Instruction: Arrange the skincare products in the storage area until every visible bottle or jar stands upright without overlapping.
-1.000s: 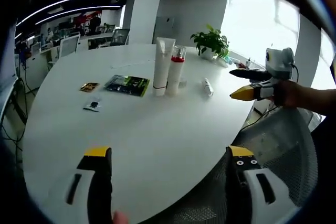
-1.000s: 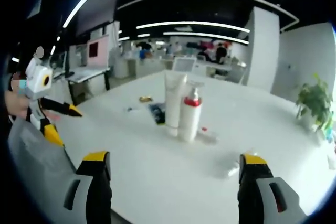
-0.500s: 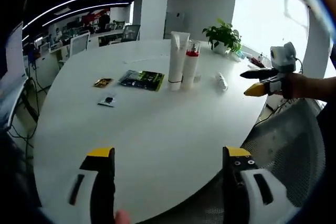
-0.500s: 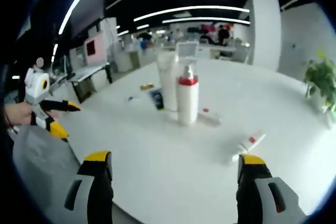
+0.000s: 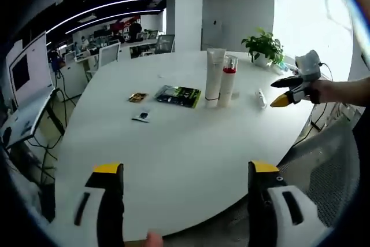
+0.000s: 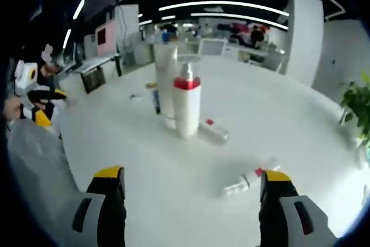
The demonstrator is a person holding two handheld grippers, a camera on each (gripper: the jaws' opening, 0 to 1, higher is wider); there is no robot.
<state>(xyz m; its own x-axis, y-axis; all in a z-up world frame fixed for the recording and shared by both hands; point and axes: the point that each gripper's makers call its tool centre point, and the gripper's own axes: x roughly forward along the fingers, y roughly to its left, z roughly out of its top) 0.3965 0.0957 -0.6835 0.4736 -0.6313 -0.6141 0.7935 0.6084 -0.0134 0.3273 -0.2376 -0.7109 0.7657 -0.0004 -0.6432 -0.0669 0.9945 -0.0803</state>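
**Two bottles standing, two small ones lying flat**

Office desks and ceiling light strips are stretching away behind a wide white table [image 5: 173, 143], which is carrying everything in the task. Near its middle, a tall white tube [image 5: 213, 77] and a red-collared pump bottle [image 5: 227, 80] are standing upright, just beside each other. In the right gripper view the pump bottle [image 6: 187, 107] is sitting in front of the tube [image 6: 164, 79], partly covering it.

A small bottle [image 6: 214, 131] is lying flat on the table close to the pump bottle's base. Another small tube with a red band [image 6: 250, 180] is lying on its side nearer the right gripper [image 6: 191, 206], just off its right-hand jaw. In the left gripper view this tube [image 5: 261, 98] is lying to the right of the standing pair.

A dark green packet [image 5: 178, 95], a small brown sachet [image 5: 137, 97] and a small white sachet [image 5: 142, 117] are resting flat to the left of the bottles. A potted plant [image 5: 265, 47] is sitting at the table's far edge.

The left gripper [image 5: 186, 201] is hanging over the near edge of the table, jaws spread wide with nothing between them. The right gripper is likewise gaping wide and carrying nothing. A hand [image 5: 324, 91] is holding it out over the table's right side, above a mesh chair [image 5: 324, 166].
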